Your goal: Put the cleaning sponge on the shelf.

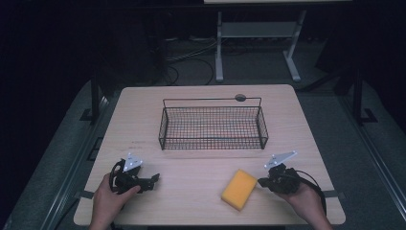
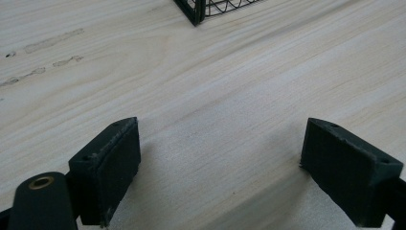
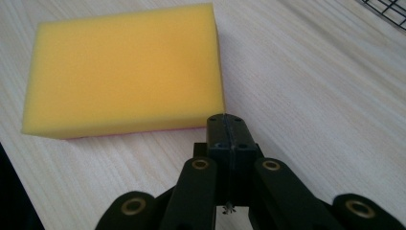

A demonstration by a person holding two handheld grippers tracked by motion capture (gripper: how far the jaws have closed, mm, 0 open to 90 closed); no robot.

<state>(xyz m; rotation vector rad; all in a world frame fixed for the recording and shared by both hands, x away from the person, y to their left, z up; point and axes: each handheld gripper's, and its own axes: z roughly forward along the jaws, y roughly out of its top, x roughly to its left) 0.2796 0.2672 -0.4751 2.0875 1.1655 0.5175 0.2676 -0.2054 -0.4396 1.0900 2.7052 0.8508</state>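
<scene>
High view: a yellow sponge [image 1: 239,189] lies flat on the bench [image 1: 143,124] near its front edge, right of centre, short of the wire basket [image 1: 213,127] and well apart from it. The right tool [image 1: 262,182] sits just beside the sponge's right-hand end, tip pointing toward it; the left tool [image 1: 154,179] rests well away on the other side of the bench. The right hand is plainly the nearer one.

Right gripper view: the right tool's jaws are pressed together with nothing between them, and their tip [image 3: 226,125] stands at the sponge's near edge, by its right corner; contact cannot be confirmed. The sponge [image 3: 124,69] lies ahead and to the left of the tool in this view, its long axis running across the tool's line rather than along it. A thin pink underside shows along the near edge.

Left gripper view: the left tool's jaws stand wide apart over bare bench [image 2: 215,96], holding nothing, with a corner of the basket [image 2: 196,12] ahead.

Assessment: a grasp likely requires the right tool to spread its jaws first, then shift left to straddle the sponge across its short side.
</scene>
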